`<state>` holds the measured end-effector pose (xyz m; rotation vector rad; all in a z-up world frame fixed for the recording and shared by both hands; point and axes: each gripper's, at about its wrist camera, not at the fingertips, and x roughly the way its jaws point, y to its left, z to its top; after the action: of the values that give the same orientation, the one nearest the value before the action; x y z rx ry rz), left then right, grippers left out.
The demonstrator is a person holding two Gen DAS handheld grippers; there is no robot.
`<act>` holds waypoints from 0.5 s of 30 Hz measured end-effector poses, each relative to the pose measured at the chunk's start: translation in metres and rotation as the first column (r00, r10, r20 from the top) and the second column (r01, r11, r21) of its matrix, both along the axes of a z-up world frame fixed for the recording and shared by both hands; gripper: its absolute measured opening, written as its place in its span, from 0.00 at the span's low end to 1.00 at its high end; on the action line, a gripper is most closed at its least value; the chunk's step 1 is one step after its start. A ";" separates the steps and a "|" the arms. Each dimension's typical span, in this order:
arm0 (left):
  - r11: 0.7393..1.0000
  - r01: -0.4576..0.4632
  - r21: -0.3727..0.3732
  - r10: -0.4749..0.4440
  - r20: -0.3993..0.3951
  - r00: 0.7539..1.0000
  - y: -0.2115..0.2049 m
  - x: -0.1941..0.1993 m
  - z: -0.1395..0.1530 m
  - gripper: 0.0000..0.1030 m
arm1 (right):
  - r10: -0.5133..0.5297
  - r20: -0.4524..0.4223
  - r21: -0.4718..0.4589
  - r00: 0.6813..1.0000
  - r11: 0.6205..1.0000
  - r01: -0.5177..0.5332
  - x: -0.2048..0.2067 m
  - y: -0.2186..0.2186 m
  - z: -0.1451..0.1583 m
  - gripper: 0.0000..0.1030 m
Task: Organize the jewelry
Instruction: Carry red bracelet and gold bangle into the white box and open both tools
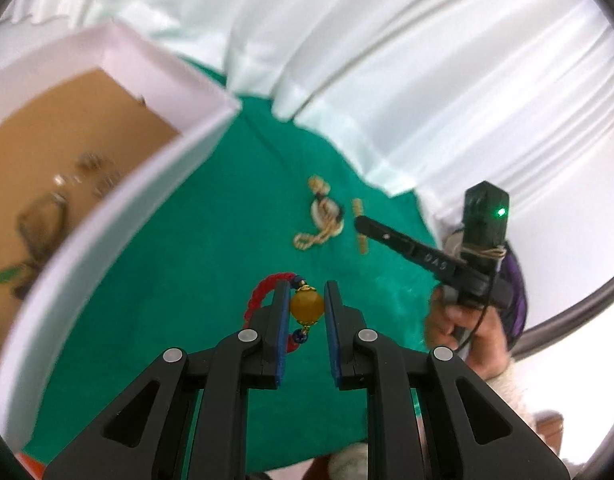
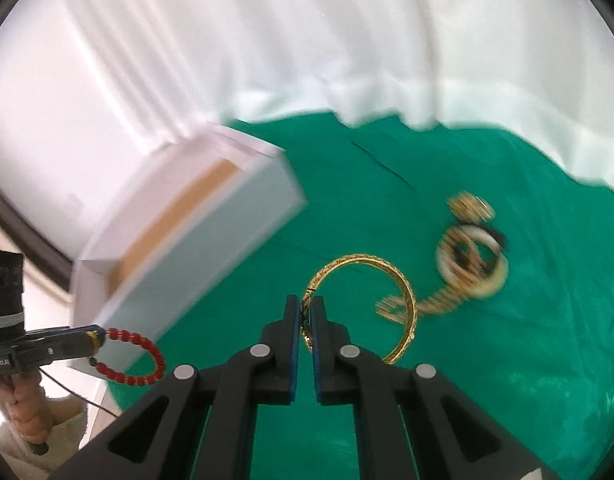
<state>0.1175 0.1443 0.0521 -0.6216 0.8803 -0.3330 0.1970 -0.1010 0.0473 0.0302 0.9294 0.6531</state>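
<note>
Two pieces are pinched: bracelet (image 1: pixel 303 309) by left gripper (image 1: pixel 306 298), bangle (image 2: pixel 361 304) by right gripper (image 2: pixel 305 309); box (image 1: pixel 147 184) lies left-forward.

Green cloth (image 2: pixel 507 360), white box (image 2: pixel 211 256), pearl jewelry (image 2: pixel 471 264)

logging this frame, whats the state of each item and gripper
left gripper: shut on red bead bracelet, lifted
right gripper: shut on gold bangle
white box: open, jewelry inside
pearl and chain pile: loose on green cloth
</note>
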 end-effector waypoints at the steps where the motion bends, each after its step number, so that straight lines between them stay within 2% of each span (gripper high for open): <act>1: 1.000 -0.011 -0.007 0.011 0.020 1.000 0.008 -0.006 0.013 0.15 | 0.023 0.019 0.011 1.000 1.000 -0.023 -0.004 0.010 0.009 0.05; 5: 0.997 -0.076 -0.010 0.076 0.083 0.994 0.047 -0.022 0.053 0.15 | 0.129 0.087 0.050 0.988 0.990 -0.134 -0.017 0.066 0.043 0.05; 8: 0.986 -0.161 0.037 0.156 0.113 0.981 0.082 -0.028 0.070 0.15 | 0.206 0.120 0.052 0.971 0.976 -0.213 -0.015 0.119 0.060 0.05; 11: 0.965 -0.251 0.083 0.242 0.100 0.965 0.119 -0.026 0.068 0.15 | 0.265 0.131 0.046 0.955 0.961 -0.273 -0.010 0.170 0.068 0.05; 15: 0.923 -0.351 0.159 0.347 0.058 0.936 0.163 -0.015 0.044 0.15 | 0.330 0.115 0.033 0.937 0.941 -0.336 -0.006 0.235 0.062 0.05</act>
<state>0.1023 0.3073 0.0956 -0.6030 0.7435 0.0550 0.1910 0.1339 0.1094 -0.1186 0.8195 0.9845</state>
